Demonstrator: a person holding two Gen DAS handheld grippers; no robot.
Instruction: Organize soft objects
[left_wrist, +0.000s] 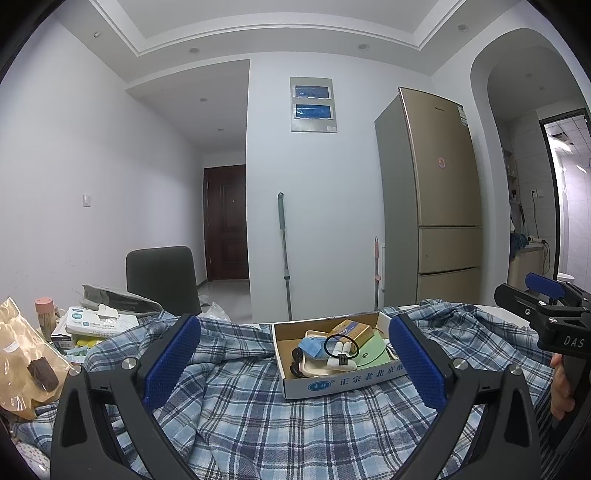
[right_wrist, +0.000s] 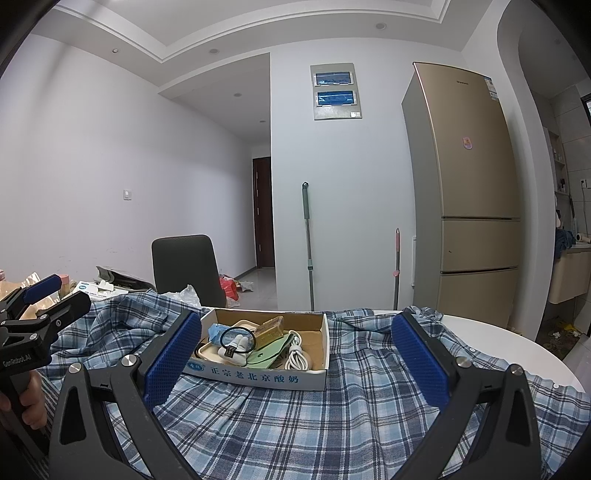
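Left wrist view: we find the left gripper (left_wrist: 295, 363) with fingers spread wide, holding nothing, above the plaid shirt (left_wrist: 258, 417) that hides the worktop. A cardboard box (left_wrist: 343, 384) on the shirt holds a hair tie (left_wrist: 341, 346) and small items, partly indistinct.

Right wrist view: the right gripper (right_wrist: 297, 360) likewise stands open and unloaded. The box holds a white cable (right_wrist: 297, 356); bare worktop (right_wrist: 517, 350) shows at right.

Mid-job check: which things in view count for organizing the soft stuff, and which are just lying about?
Belongs to the job:
plaid shirt, spread over the table
left tool, open
right tool, open

Just lying about:
cardboard box of small items, resting on the shirt
tissue pack
chair
fridge
two mops
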